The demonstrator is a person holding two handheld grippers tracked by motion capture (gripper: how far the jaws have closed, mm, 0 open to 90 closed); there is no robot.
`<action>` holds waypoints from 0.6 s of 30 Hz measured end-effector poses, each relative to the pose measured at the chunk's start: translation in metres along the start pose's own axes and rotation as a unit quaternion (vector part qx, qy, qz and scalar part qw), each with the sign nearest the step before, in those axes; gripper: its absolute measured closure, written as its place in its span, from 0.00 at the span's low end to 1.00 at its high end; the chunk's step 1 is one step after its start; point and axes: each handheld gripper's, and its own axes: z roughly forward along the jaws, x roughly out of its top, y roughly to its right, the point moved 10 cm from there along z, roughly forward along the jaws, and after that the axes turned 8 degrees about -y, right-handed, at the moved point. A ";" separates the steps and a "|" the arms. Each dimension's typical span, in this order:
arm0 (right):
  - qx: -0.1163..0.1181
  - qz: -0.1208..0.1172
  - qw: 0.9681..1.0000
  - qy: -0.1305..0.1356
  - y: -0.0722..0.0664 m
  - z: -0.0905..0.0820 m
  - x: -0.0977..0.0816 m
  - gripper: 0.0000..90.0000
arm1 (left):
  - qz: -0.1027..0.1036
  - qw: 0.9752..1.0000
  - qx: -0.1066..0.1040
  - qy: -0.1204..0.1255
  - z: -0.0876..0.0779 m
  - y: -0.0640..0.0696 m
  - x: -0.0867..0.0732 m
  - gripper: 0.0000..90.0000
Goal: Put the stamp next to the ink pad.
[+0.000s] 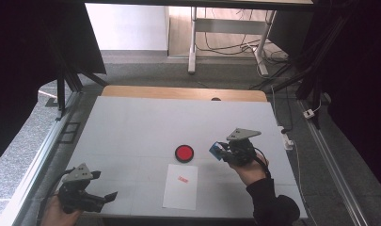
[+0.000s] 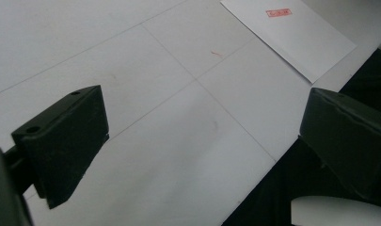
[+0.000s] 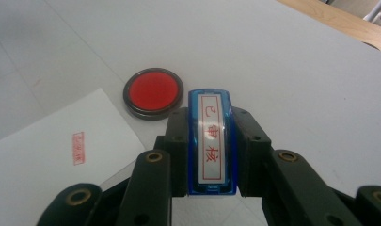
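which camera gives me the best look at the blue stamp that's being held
The right gripper view: the blue stamp sits close up between the right tongs, clamped, its red-lettered label readable. The high view shows it as a small blue patch at the tongs' tip, beside the red ink pad.

The right gripper [image 1: 222,150] grips a blue stamp [image 1: 215,150] at three o'clock of the red ink pad [image 1: 184,153] — white sheet [image 1: 180,187] at its six; left gripper [image 1: 107,197] lies open at eight.
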 end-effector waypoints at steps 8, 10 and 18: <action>-0.025 0.007 1.000 -0.009 0.012 0.007 -0.008 0.79 | -0.001 1.000 0.000 0.000 0.000 0.000 0.000 0.02; -0.027 0.007 1.000 -0.011 0.015 0.008 -0.010 0.79 | -0.001 1.000 0.000 0.000 0.000 0.000 0.000 0.02; -0.037 0.007 0.999 -0.029 0.021 0.017 -0.017 0.79 | -0.001 1.000 -0.001 -0.001 0.000 0.000 0.000 0.02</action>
